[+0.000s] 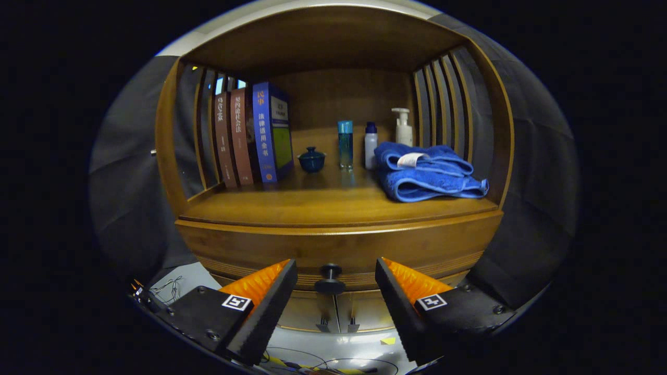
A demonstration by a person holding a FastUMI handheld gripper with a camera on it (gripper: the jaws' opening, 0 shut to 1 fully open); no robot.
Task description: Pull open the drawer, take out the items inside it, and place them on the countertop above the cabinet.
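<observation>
A wooden cabinet stands in front of me, its drawer front (338, 247) shut beneath the countertop (323, 205). A dark round knob (330, 278) sticks out of the drawer's lower middle. My gripper (336, 276) is open, and the knob sits between the two fingertips without either touching it. The drawer's inside is hidden.
On the countertop stand three upright books (252, 135) at the left, a small dark blue lidded cup (311, 159), a teal bottle (345, 144), a white bottle (370, 145), a pump dispenser (402, 126) and a folded blue towel (427, 172) at the right. Slatted side walls and a top board enclose the shelf.
</observation>
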